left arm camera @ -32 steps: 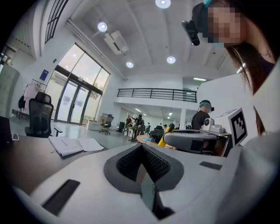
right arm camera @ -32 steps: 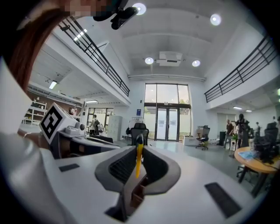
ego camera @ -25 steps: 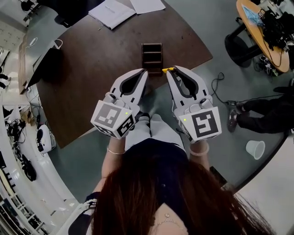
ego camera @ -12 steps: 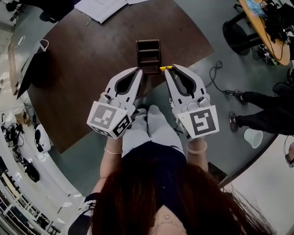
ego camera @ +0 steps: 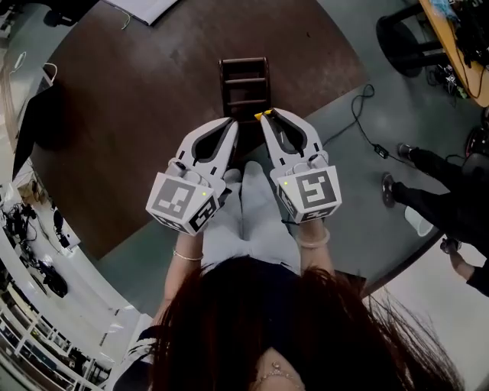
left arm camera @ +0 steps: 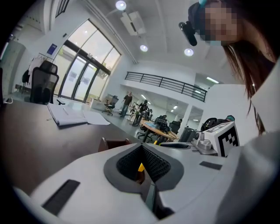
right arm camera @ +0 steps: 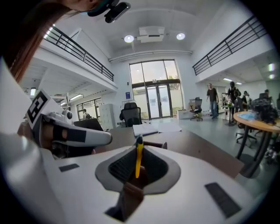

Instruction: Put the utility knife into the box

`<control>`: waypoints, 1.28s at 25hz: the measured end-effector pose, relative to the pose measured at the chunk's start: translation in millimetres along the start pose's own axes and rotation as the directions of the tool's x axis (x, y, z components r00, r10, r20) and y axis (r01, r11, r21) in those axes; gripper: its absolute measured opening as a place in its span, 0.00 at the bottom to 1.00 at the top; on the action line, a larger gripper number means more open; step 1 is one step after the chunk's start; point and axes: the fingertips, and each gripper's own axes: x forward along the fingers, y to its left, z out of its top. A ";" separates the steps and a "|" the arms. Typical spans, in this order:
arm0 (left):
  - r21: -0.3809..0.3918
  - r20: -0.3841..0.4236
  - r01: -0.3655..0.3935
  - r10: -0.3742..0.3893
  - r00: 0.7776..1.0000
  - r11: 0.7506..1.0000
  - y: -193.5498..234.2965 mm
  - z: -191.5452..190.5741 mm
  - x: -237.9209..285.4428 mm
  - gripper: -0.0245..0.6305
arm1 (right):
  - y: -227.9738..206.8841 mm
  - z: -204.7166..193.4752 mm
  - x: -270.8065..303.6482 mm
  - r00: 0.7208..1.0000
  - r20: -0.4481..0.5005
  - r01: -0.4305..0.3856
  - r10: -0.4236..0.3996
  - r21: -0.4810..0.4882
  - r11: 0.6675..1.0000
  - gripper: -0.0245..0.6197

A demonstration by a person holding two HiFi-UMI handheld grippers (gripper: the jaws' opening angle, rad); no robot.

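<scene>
A dark wooden box (ego camera: 244, 80) with open compartments stands near the front edge of the brown table (ego camera: 130, 114). My right gripper (ego camera: 264, 117) is shut on a yellow utility knife (ego camera: 265, 114), whose tip pokes out just below the box's near right corner. In the right gripper view the knife (right arm camera: 139, 158) stands upright between the pads, with the box (right arm camera: 156, 144) just beyond. My left gripper (ego camera: 232, 123) is shut with nothing in it, beside the right one and just short of the box. From the left gripper (left arm camera: 141, 147) the box (left arm camera: 112, 142) shows past the jaws.
Papers (ego camera: 142, 7) lie at the table's far side. On the floor to the right run a cable (ego camera: 367, 126) and another person's legs (ego camera: 435, 195). A chair base (ego camera: 403, 40) and a round wooden table (ego camera: 462, 53) stand at the top right.
Both grippers have come closer together and nearer the box. The right gripper with the knife has shifted left, toward the box's near right corner.
</scene>
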 end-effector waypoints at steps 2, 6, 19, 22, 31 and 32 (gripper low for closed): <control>-0.013 -0.012 -0.005 0.005 1.000 1.000 6.5 -9.4 1.9 0.04 | 0.3 -15.4 10.0 1.000 -0.017 0.002 -0.001 0.017 1.000 0.12; -0.025 -0.028 -0.013 0.012 1.000 1.000 16.9 -24.1 8.4 0.04 | 2.3 -39.4 23.0 0.999 -0.053 0.003 -0.001 0.020 1.000 0.12; -0.055 -0.063 -0.006 0.003 0.998 0.998 27.7 -49.3 21.2 0.04 | 7.2 -69.8 41.0 0.992 -0.123 0.012 -0.023 -0.089 0.996 0.13; -0.061 -0.069 -0.004 -0.001 0.998 0.998 28.1 -52.6 18.7 0.04 | 7.6 -67.0 41.7 0.994 -0.112 -0.004 -0.002 -0.050 0.999 0.13; -0.044 -0.038 0.008 -0.009 0.999 0.999 20.5 -32.5 7.3 0.04 | 3.9 -22.3 21.7 0.999 -0.021 0.027 -0.028 -0.062 0.998 0.15; -0.039 -0.031 0.011 -0.012 0.999 0.999 18.0 -27.8 6.5 0.04 | 2.1 -14.4 17.9 0.999 -0.002 0.035 -0.036 -0.063 0.997 0.15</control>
